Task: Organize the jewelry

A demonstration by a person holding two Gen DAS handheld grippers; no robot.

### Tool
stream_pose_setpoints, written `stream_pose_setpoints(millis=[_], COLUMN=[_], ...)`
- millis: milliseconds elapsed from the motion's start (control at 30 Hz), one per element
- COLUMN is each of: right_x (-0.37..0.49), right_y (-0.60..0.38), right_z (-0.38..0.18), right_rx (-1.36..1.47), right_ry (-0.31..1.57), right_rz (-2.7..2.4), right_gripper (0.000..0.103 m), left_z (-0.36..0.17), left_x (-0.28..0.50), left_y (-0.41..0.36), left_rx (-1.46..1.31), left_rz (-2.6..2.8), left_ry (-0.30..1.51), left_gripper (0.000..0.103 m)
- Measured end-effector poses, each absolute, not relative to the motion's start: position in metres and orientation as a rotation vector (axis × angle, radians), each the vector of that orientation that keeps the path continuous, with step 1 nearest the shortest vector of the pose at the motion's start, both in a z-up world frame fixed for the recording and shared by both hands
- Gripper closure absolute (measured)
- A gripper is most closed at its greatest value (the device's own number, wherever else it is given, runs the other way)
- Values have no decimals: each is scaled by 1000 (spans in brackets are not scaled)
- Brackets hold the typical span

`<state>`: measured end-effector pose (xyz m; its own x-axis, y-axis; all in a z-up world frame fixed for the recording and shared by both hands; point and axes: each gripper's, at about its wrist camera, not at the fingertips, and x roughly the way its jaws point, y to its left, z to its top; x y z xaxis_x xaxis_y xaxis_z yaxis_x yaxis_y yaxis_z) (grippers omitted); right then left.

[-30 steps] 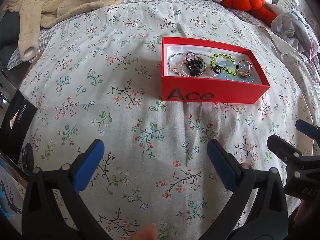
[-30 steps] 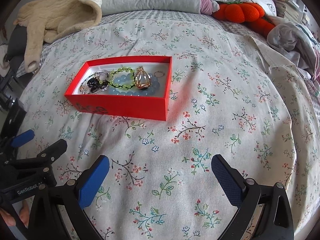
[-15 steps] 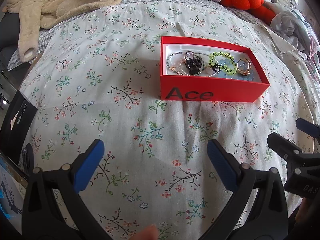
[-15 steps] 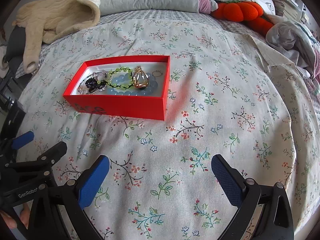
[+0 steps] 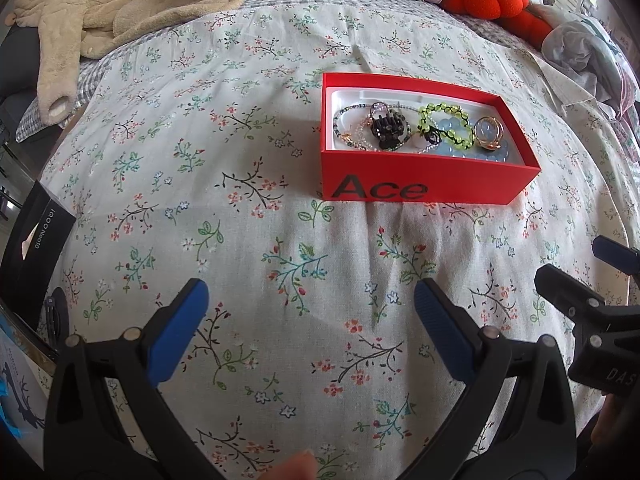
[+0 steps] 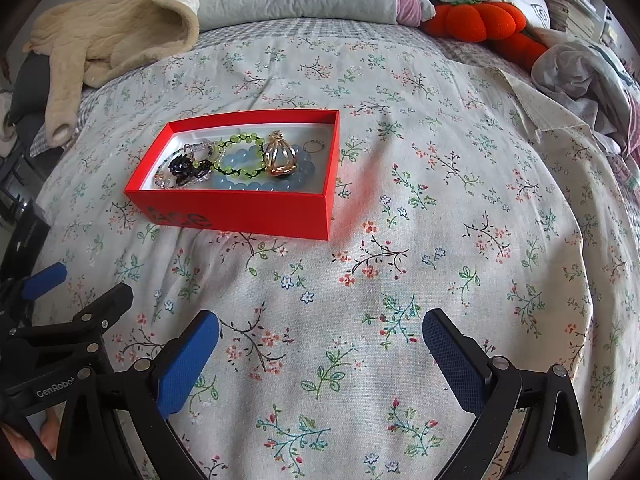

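A red open box (image 5: 424, 190) marked "Ace" lies on the floral bedspread; it also shows in the right wrist view (image 6: 240, 210). Inside lie a green bead bracelet (image 5: 442, 124), a black bead piece (image 5: 386, 130), a pale blue bead bracelet (image 6: 256, 182), a gold caged pendant (image 6: 280, 156) and a thin beaded strand (image 5: 344, 122). My left gripper (image 5: 310, 306) is open and empty, well short of the box. My right gripper (image 6: 320, 338) is open and empty, nearer than the box and to its right.
A beige knitted garment (image 5: 100, 12) lies at the far left. An orange plush (image 6: 480, 20), pillows and crumpled clothes (image 6: 580, 68) sit along the far and right side. A black box (image 5: 32, 244) stands at the bed's left edge.
Both views have shifted slightly: the box sits a touch lower and nearer in the left view. Both grippers stay open and empty.
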<state>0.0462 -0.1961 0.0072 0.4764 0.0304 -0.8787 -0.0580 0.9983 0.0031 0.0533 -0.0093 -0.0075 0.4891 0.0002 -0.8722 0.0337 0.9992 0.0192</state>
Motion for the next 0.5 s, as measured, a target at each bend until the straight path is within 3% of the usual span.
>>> stream_pose_setpoints(millis=[500], right_x=[47], right_y=[-198], right_z=[9], right_rx=[-20], right_ry=[1067], right_rz=[44], right_gripper=[0], left_z=[-5], left_x=[54], left_y=[-8], left_rx=[35], left_rz=[-14], left_ry=[1052], left_gripper=[1])
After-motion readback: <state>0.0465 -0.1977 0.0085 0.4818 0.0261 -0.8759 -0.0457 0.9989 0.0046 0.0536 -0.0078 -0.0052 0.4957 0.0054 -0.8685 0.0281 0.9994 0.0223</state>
